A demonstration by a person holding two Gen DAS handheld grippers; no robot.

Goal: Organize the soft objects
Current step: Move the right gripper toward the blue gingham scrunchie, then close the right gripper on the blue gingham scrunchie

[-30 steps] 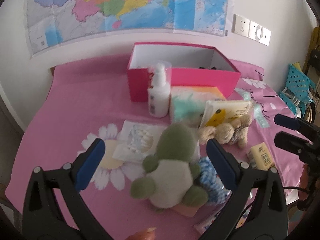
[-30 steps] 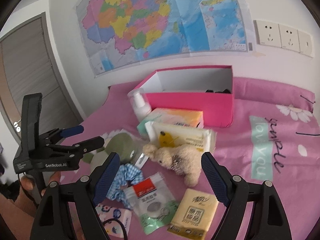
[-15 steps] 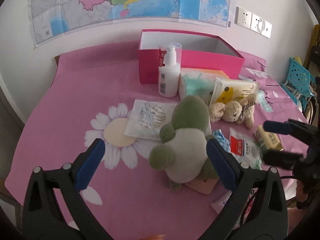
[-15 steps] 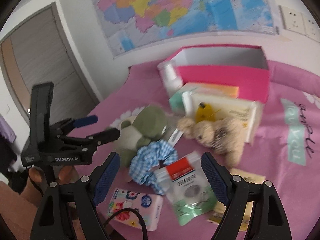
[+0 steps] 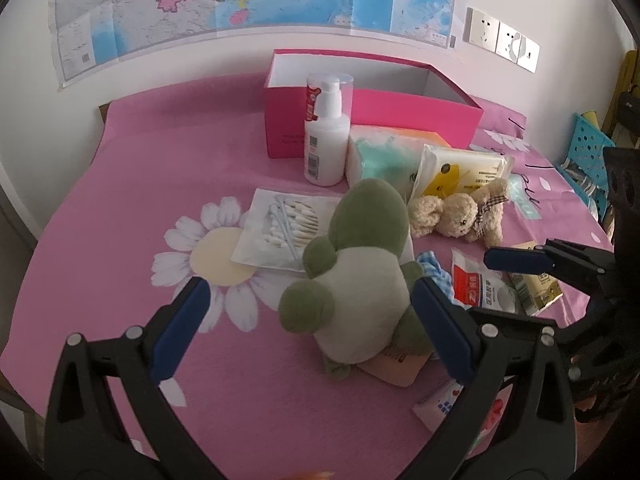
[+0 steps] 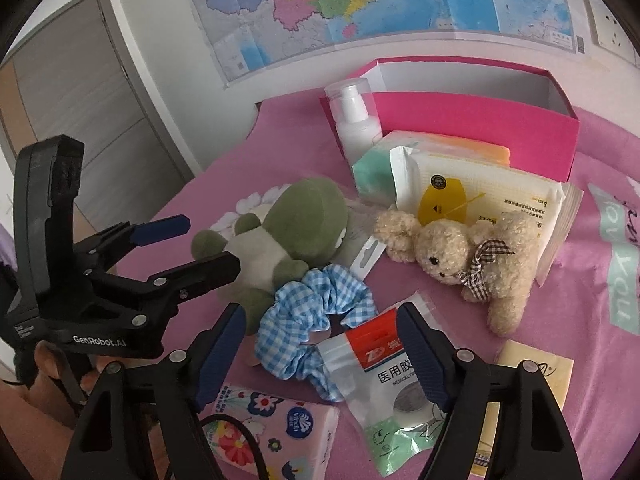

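Item list, pink flowered cloth [image 5: 168, 168], two wrist views.

R view only: grey door [image 6: 80, 92]; floral tissue pkt [image 6: 276, 428] marked "Vinda"; "GenRobot.AI" on body of L gripper [image 6: 200, 246]; a hand under that body. Blue gingham scrunchie [image 6: 312, 320] full ring here; L view gives only a corner of it.

L view only: cotton buds bag [image 5: 280, 228] w/ contents visible; wall sockets [image 5: 502, 38]; blue perforated basket [image 5: 592, 148]; barcode + red label on pump bottle [image 5: 326, 136].

Both: wall map [image 5: 240, 0], pink box [image 5: 372, 104] w/ white inside, at back nr wall.

Writing: tape bag [image 6: 384, 372], red band, "医用胶", "MEDICAL". Wipes pack [image 6: 480, 200], yellow oval, small print illegible.

Soft things: green plush [image 5: 360, 272], pale belly, mid-cloth, sits partly on a card. Beige bunny [image 6: 460, 252], checked bow, lies against wipes pack.

L gripper jaws apart, green plush between, its pads not pressing. R gripper [image 6: 320, 356] jaws closing, over scrunchie + tape bag, gripping neither.
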